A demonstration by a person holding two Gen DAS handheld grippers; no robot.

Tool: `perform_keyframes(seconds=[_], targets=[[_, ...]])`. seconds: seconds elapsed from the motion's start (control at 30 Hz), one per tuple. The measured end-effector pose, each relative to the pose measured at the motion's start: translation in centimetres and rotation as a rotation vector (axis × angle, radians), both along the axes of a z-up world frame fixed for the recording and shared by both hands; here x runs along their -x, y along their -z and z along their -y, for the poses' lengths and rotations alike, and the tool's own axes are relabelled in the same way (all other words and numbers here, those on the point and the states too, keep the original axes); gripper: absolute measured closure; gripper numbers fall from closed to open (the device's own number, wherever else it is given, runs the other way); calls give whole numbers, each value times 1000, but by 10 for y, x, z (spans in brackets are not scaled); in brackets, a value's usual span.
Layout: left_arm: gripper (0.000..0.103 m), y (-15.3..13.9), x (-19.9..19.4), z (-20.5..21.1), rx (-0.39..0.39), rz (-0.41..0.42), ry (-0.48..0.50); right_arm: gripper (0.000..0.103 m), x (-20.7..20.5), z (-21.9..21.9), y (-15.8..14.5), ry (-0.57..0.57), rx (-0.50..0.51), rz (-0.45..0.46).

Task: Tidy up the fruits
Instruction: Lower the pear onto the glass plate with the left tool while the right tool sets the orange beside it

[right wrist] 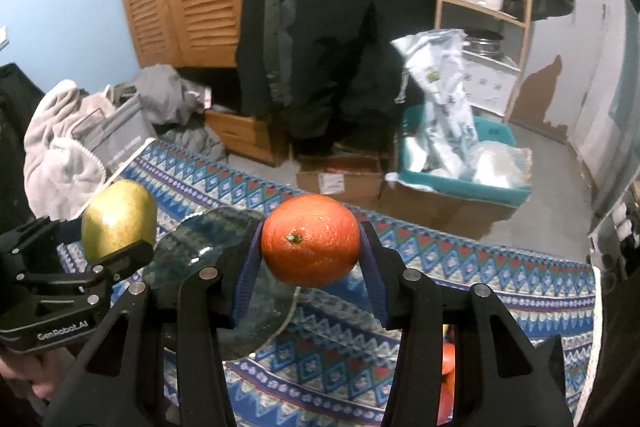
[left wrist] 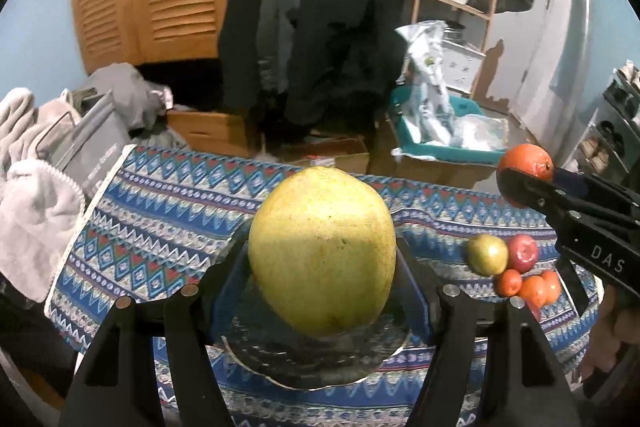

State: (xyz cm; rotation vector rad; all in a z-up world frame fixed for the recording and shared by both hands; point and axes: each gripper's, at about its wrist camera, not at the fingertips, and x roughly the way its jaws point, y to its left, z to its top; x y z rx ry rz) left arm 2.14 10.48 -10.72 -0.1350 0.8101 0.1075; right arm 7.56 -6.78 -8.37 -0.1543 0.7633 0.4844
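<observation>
My left gripper (left wrist: 322, 263) is shut on a large yellow-green pear (left wrist: 322, 247) and holds it just above a clear glass plate (left wrist: 256, 363) on the patterned blue tablecloth (left wrist: 160, 211). My right gripper (right wrist: 310, 247) is shut on an orange (right wrist: 310, 239), held above the cloth to the right of the plate (right wrist: 192, 251). The left gripper with the pear (right wrist: 118, 219) shows at the left of the right wrist view. The right gripper with the orange (left wrist: 526, 163) shows at the right of the left wrist view.
A pile of fruit lies on the cloth at the right: a small green pear (left wrist: 486, 254), a red apple (left wrist: 522, 253) and several small oranges (left wrist: 532, 289). Beyond the table's far edge stand cardboard boxes (left wrist: 332, 155), a teal bin (left wrist: 452, 143), hanging coats (left wrist: 316, 27) and laundry (left wrist: 36, 195).
</observation>
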Motion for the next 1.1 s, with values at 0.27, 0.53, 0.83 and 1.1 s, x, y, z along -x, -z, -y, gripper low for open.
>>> perform_keyframes(seconds=[0.27, 0.53, 0.83, 1.1], targets=[[32, 27, -3, -21, -15, -65, -49, 56, -8, -36, 25, -56, 18, -69], [32, 59, -9, -33, -5, -156, -80, 56, -19, -64, 69, -87, 53, -169], [32, 93, -19, -36, 29, -260, -90, 56, -30, -72, 108, -99, 76, -290], [32, 115, -24, -36, 31, -332, -91, 56, -30, -77, 131, -118, 107, -346]])
